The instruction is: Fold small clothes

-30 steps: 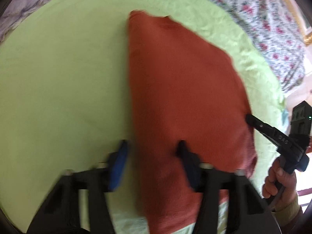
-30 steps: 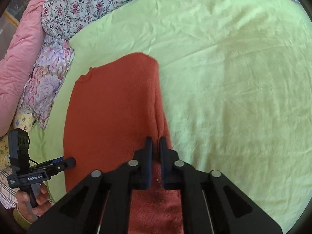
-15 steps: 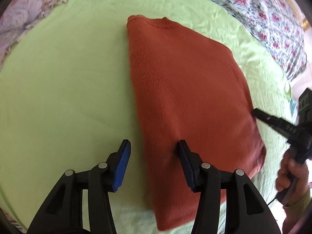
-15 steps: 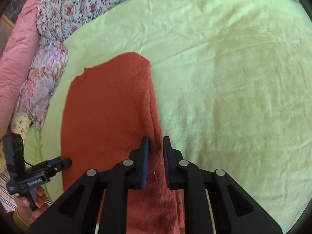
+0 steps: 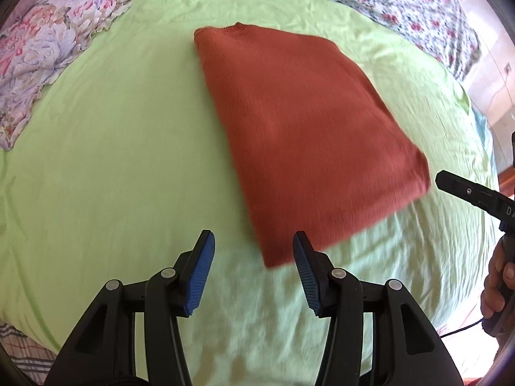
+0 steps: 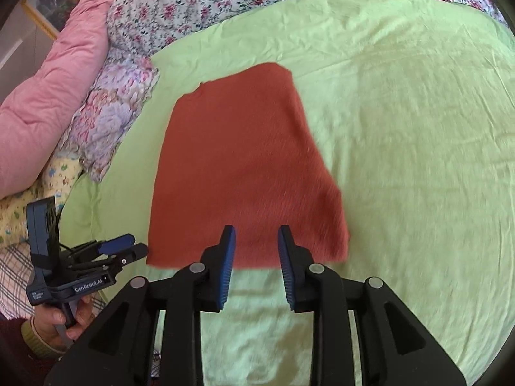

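Two grippers hover above a folded rust-orange knit sweater lying mid-frame on the lime-green bedsheet. Left gripper gapes, empty; right gripper is opening, jaws clear of the knit.

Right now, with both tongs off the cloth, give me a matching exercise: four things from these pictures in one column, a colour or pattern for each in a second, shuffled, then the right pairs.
Things:
1. folded sweater
2. bed sheet
3. quilt at the left edge of the right wrist view
4. pads of the left tongs

Colours or patterns:
A. blue
B. plain pink
C. rust orange
D. light green

Pairs: 1-C, 2-D, 3-B, 4-A
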A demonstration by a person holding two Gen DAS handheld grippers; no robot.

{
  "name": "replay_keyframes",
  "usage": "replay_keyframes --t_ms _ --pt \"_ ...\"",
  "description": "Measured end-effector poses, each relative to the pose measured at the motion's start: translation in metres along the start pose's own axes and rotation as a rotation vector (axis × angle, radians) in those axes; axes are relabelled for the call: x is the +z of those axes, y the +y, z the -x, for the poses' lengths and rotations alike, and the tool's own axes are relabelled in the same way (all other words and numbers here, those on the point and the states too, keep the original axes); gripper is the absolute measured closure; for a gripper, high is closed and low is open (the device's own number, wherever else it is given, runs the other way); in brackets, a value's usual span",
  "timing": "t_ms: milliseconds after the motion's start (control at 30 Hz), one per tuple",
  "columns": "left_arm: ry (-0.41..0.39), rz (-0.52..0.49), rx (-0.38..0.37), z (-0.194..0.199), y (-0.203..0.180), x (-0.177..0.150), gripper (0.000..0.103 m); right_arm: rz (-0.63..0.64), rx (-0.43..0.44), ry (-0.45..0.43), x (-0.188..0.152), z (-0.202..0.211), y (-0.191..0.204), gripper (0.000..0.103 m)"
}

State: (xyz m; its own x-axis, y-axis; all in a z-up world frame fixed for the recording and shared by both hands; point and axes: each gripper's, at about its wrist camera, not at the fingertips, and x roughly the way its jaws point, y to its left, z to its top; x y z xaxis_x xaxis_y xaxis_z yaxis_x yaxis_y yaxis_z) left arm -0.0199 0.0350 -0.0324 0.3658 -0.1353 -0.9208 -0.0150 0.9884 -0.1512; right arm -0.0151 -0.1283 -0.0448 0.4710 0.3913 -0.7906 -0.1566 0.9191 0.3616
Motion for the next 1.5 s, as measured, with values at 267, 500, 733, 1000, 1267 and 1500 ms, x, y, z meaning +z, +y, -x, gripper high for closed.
replay_keyframes --t_ms 267,500,733,1000,1267,1500 --pt "-0.013 -0.047 0.025 0.017 0.003 -0.035 0.043 0.004 -0.027 0.011 -0.047 0.011 0.007 0.059" --pt "-0.063 -0.129 0.084 0.032 -0.005 -0.054 0.034 0.025 -0.039 -0.004 -0.077 0.022 0.015 0.037" --pt "-0.097 -0.226 0.11 0.045 -0.014 -0.074 0.025 0.057 -0.054 -0.021 -0.096 0.03 0.024 0.023" --pt "-0.12 -0.234 0.136 0.05 -0.01 -0.078 0.02 0.122 -0.081 -0.008 -0.103 0.027 0.035 0.017" --pt "-0.149 -0.183 0.144 0.051 -0.006 -0.059 0.019 0.164 -0.088 -0.015 -0.091 0.022 0.042 0.017" --pt "-0.177 -0.16 0.148 0.053 -0.013 -0.041 0.016 0.152 -0.077 -0.052 -0.07 0.018 0.044 0.016"
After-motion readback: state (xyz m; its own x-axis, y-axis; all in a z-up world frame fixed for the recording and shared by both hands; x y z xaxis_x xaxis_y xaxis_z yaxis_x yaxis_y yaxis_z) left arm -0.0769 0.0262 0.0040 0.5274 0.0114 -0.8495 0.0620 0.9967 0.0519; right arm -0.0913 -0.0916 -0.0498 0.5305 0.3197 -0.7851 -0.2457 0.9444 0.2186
